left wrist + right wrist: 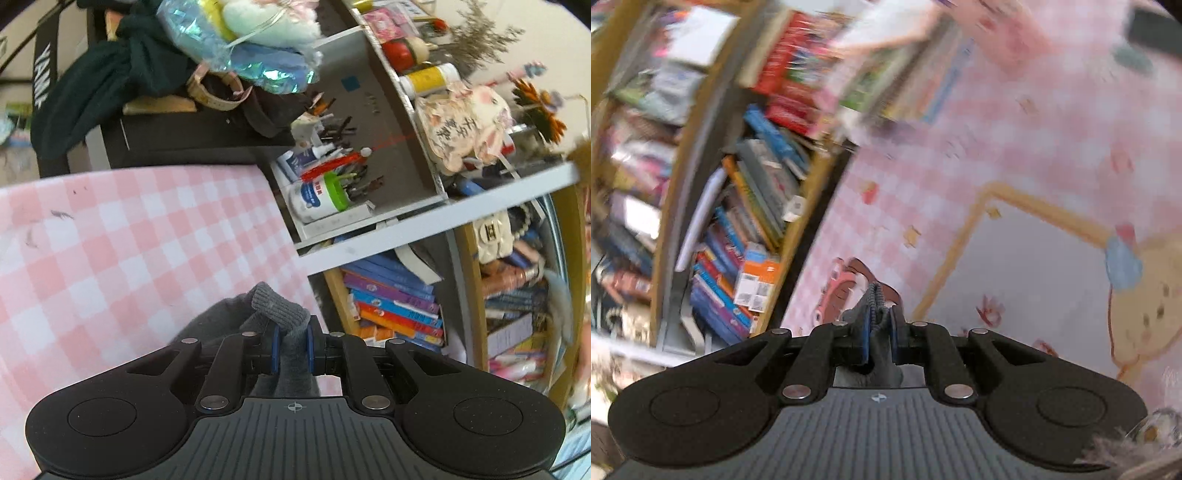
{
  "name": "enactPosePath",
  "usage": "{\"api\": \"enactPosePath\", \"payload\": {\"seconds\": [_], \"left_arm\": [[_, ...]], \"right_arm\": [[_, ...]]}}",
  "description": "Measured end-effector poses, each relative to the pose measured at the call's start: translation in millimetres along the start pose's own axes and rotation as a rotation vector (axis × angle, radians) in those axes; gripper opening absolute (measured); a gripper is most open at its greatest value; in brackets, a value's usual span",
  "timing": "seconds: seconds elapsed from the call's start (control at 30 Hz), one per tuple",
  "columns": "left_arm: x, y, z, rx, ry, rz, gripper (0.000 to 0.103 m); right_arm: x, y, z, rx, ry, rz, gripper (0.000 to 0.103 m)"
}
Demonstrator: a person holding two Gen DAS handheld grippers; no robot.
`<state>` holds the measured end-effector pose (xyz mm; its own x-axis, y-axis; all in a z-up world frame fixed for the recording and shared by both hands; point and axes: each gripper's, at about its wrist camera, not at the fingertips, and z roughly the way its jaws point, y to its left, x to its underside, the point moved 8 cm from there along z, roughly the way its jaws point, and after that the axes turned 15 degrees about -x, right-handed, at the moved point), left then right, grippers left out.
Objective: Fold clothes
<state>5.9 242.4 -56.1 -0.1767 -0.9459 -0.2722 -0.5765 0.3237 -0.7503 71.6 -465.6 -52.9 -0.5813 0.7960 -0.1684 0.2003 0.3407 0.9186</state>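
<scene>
A grey knit garment (280,314) with a ribbed cuff is pinched between the blue pads of my left gripper (291,345), which is shut on it above the pink checked cloth (129,251). In the right wrist view, my right gripper (880,330) is shut on a thin ribbed edge of the grey garment (873,299), which pokes up between its pads. Below it lies a pink checked mat (960,166) with cartoon prints. This view is blurred by motion. Most of the garment is hidden under both grippers.
A bookshelf (399,302) full of books stands right of the pink cloth, with bottles and pens (325,184) on a white shelf above. A dark garment (110,81) and wrapped plush items pile on a black box behind. Books (746,221) fill the left of the right wrist view.
</scene>
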Motion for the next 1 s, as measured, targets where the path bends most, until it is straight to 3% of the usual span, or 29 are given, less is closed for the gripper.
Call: {"api": "enactPosePath", "payload": {"seconds": [0.17,0.37,0.47,0.53,0.6,0.73,0.87,1.0], "left_arm": [[-9.3,-13.4,32.1,0.036,0.035,-0.073,0.012],[-39.2,-58.5,99.4,0.068,0.029,-0.142,0.014],[-52.3,-63.9,118.8,-0.026,0.016,-0.163,0.034],[-57.0,-63.1,120.0,-0.084,-0.005,-0.134,0.038],[-54.9,-55.4,110.2,-0.106,-0.032,-0.061,0.045],[-39.7,-26.4,93.0,-0.187,-0.03,0.053,0.045],[-16.9,-13.9,84.9,-0.217,0.026,0.153,0.045],[-3.3,-19.4,88.3,-0.2,0.064,0.207,0.048]], "right_arm": [[-12.6,-11.3,33.4,0.005,-0.018,0.095,0.01],[-75.2,32.5,109.1,-0.137,-0.139,0.044,0.007],[-100.6,52.9,133.9,-0.125,-0.188,-0.003,0.011],[-99.1,66.0,145.8,-0.108,-0.144,-0.081,0.021],[-78.0,73.3,158.2,-0.084,-0.043,-0.212,0.048],[-20.1,51.5,182.9,0.071,0.171,-0.45,0.053],[25.8,17.9,199.1,0.15,0.299,-0.434,0.058],[37.1,5.9,210.0,0.147,0.279,-0.319,0.065]]}}
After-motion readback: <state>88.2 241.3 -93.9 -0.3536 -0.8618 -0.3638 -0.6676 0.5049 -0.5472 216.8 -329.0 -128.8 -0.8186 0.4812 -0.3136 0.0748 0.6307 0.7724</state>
